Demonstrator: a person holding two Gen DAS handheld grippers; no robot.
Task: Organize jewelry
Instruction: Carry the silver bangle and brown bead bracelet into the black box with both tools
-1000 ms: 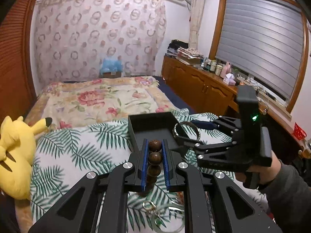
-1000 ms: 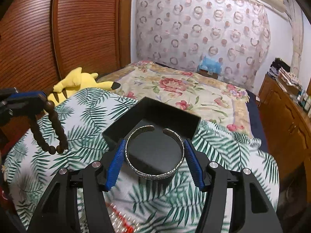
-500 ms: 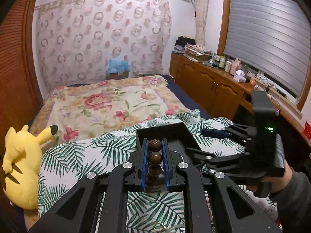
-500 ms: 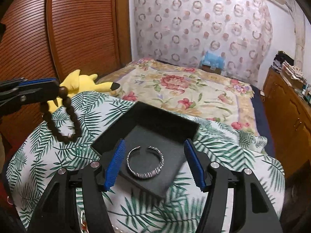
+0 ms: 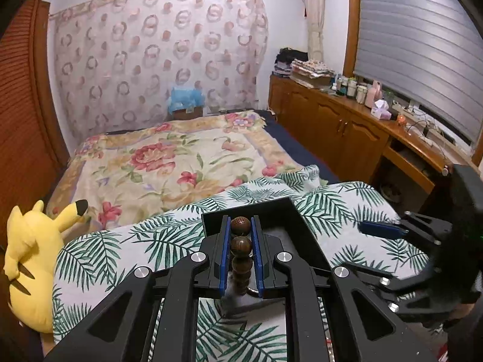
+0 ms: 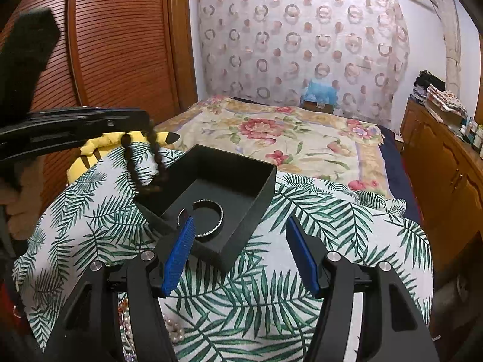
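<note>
Both grippers hang over the palm-leaf cloth (image 6: 302, 211). Nearest in the left wrist view, the left gripper (image 5: 240, 229) has its blue pads pressed onto a wooden bead bracelet (image 5: 240, 241): two beads sit between the tips and the rest of the string drops down behind them. From the right wrist view the same bracelet (image 6: 145, 163) dangles as a loop from the left gripper (image 6: 132, 117), hanging at the near left wall of the black box (image 6: 259, 187), its lowest beads level with the rim; whether they touch it I cannot tell.

Right gripper (image 6: 241, 244) stands spread wide with nothing between its blue pads (image 6: 178, 256). Its left finger crosses in front of the box's near corner and hides part of what lies inside. In the left wrist view the right gripper (image 5: 377, 235) is at the right of the box, blurred, and a hand grips it at the lower right edge.

At the near edge of the cloth, between the right gripper's arms, lies a string of pearls (image 6: 175, 328) with other small pieces, too hidden to tell.

Beyond the fingers the black box rests on the cloth, open at the top, and a silver bangle (image 6: 211, 220) lies flat on its floor. Nothing else shows in it.

Farther left, a yellow plush toy (image 5: 33, 259) lies at the cloth's edge. Behind come the flowered bedspread (image 5: 181, 157), then the patterned curtain (image 5: 157, 54); a wooden cabinet (image 5: 347, 132) runs along the right wall.
</note>
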